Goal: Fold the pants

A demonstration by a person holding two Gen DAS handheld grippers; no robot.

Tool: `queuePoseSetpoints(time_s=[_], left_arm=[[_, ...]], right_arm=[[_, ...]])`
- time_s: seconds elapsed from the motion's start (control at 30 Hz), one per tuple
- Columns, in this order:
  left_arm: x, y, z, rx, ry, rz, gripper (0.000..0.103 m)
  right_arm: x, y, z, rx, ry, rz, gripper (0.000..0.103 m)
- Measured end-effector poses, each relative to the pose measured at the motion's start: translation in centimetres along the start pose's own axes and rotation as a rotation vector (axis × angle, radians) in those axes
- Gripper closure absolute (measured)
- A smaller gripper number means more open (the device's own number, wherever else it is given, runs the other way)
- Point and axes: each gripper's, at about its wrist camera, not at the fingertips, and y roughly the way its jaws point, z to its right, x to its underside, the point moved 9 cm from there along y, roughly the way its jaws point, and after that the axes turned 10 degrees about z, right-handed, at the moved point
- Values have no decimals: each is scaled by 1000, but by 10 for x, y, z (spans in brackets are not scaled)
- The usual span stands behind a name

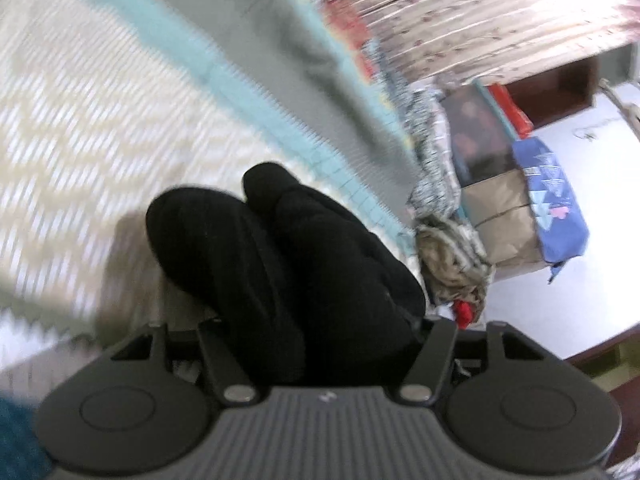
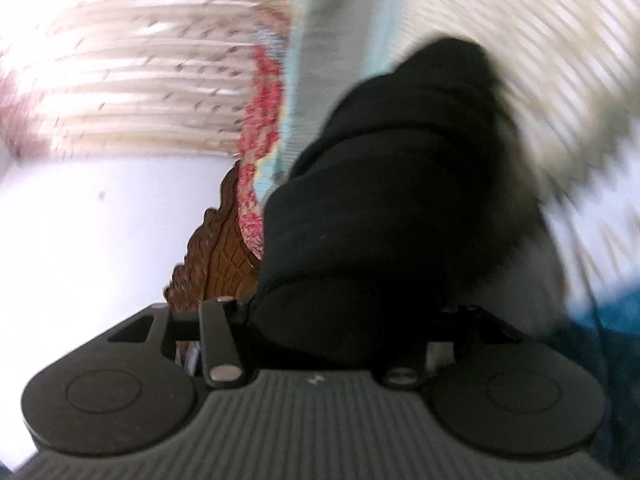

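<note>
Left wrist view: black pants (image 1: 280,272) bunch in the left gripper (image 1: 316,320), over the bed (image 1: 80,120); the right gripper (image 2: 340,312) clamps them too (soft, limp). Grip hems.
</note>
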Motion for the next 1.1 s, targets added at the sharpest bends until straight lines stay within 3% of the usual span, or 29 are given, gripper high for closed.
queuePoseSetpoints(time_s=[0.17, 0.3, 0.37, 0.47, 0.57, 0.63, 0.67, 0.7, 0.73, 0.83, 0.9, 0.97, 1.0, 1.1], left_arm=[[-66, 18, 49, 56, 164, 86, 44], [-123, 49, 71, 49, 312, 173, 43], [-148, 71, 67, 7, 341, 197, 43], [-164, 110, 39, -111, 363, 202, 43], [-160, 154, -6, -251, 376, 158, 43], [-147, 180, -43, -357, 362, 88, 44], [-138, 191, -61, -411, 359, 49, 42], [-132, 196, -68, -425, 376, 47, 31], [-129, 195, -68, -421, 400, 78, 28], [-126, 194, -65, -458, 441, 109, 18], [-129, 189, -63, -496, 416, 107, 13], [-126, 175, -50, -533, 432, 120, 13], [-123, 163, -46, -553, 462, 133, 11], [-102, 130, -27, -595, 554, 171, 7]], right_arm=[[-44, 29, -66, -64, -248, 37, 51], [-88, 68, -107, -99, -485, 89, 51], [-110, 94, -112, -99, -585, 115, 50], [-142, 131, -89, -28, -646, 124, 50], [-164, 167, -37, 87, -611, 103, 51], [-175, 184, 9, 184, -511, 75, 51], [-176, 192, 35, 249, -455, 52, 50], [-175, 196, 57, 310, -427, 34, 51], [-173, 198, 70, 325, -429, 31, 53], [-169, 195, 66, 328, -464, 37, 51], [-167, 194, 63, 357, -469, 39, 44], [-167, 193, 56, 389, -494, 66, 23], [-164, 185, 53, 404, -511, 86, 19], [-148, 164, 48, 466, -579, 127, 16]])
